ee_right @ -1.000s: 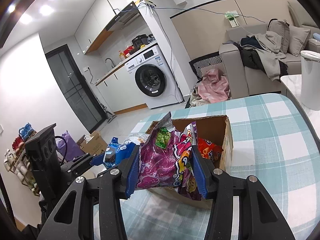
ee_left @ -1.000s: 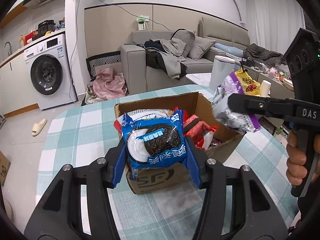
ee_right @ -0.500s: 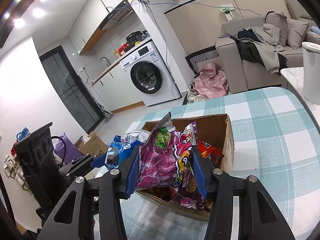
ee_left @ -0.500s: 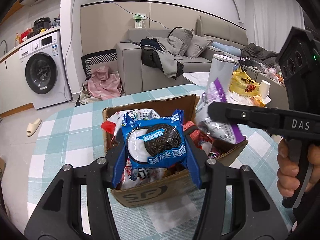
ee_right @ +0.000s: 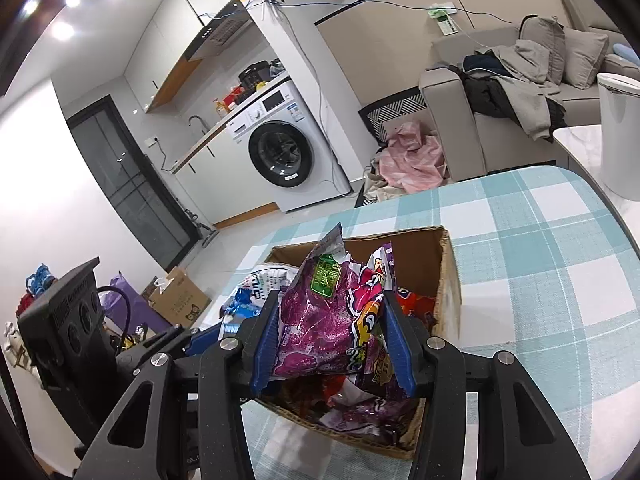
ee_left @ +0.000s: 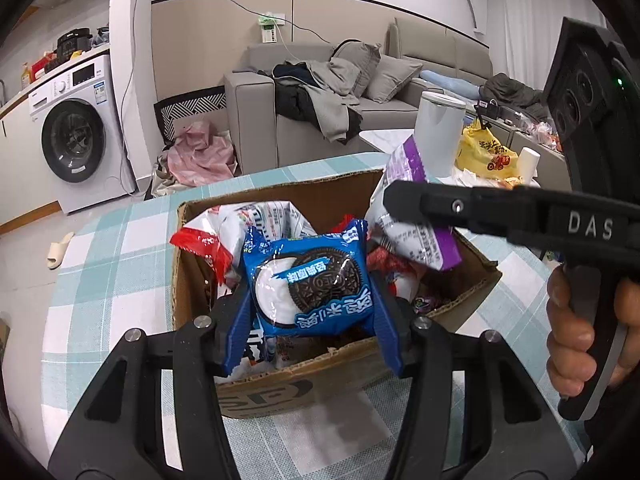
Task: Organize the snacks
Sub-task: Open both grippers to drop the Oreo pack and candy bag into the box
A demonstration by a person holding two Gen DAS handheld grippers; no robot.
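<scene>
Both packets hang over the open box [ee_left: 280, 392] on the checked surface [ee_left: 112, 248], each pinched between a pair of blue pads. The left jaws [ee_left: 314, 320] are closed on a blue cookie pack [ee_left: 308, 284], flat and glossy, gripped by its side edges; the box lies directly under and ahead of them. The right jaws [ee_right: 330, 344] clamp a purple bag [ee_right: 324, 320], puffy crinkled foil with a green tag near its top, and it stands above the box's near corner.

The trouble I'd expect is crowding. The two tools sit close, the right one crossing just in front of the left jaws, so they could knock together if both go down at once. The box is already heaped with slick wrappers: a red-and-white pack [ee_left: 224, 236] stands up past the rim, and anything dropped on that pile may slide back out over the low cardboard wall. The purple bag is soft and air-filled, so a hard squeeze could burst it, and a light one could let it slip. The torn, thin cardboard might also shift if pushed.
</scene>
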